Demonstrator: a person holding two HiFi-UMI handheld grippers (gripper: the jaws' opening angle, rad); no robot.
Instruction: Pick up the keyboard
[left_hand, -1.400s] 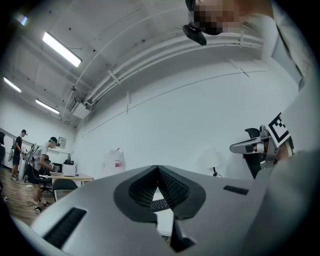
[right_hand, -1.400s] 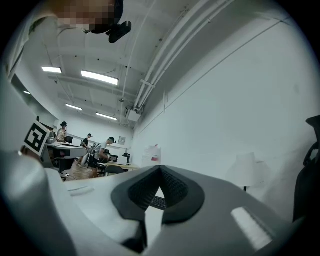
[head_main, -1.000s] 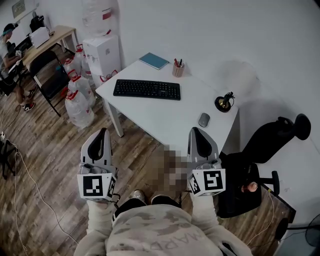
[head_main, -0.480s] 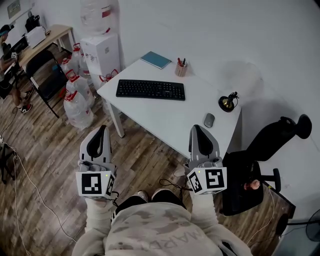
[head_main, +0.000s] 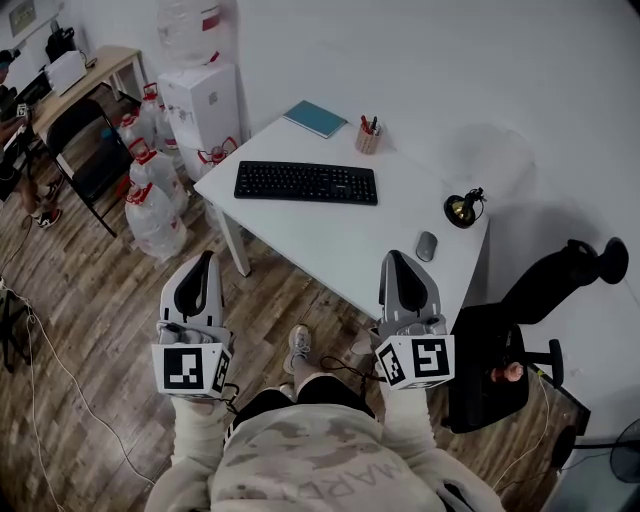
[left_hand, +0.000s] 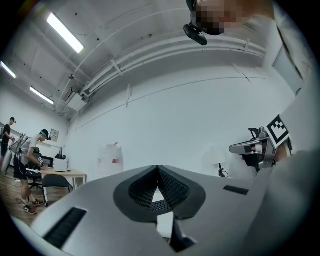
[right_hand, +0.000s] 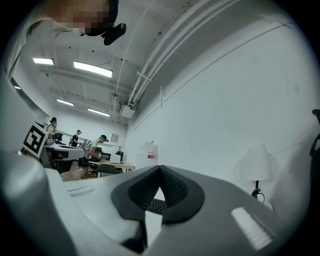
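Upper centre of the head view, the keyboard (head_main: 306, 183) lies on the white tabletop (head_main: 330, 240). Its long axis runs left to right across the frame, well apart from both tongs. The left tongs (head_main: 208, 260) and right tongs (head_main: 390, 260) are each pressed together on nothing and point up-frame toward its two ends, with neither clearly nearer. Against a second ago, the tabletop sits slightly further right and closer, and a shoe (head_main: 298, 345) now steps forward between them.

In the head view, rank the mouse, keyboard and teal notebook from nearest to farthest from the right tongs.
1. Mouse, near table edge, by the right tongs.
2. Keyboard, mid-table, further left.
3. Teal notebook, far corner.
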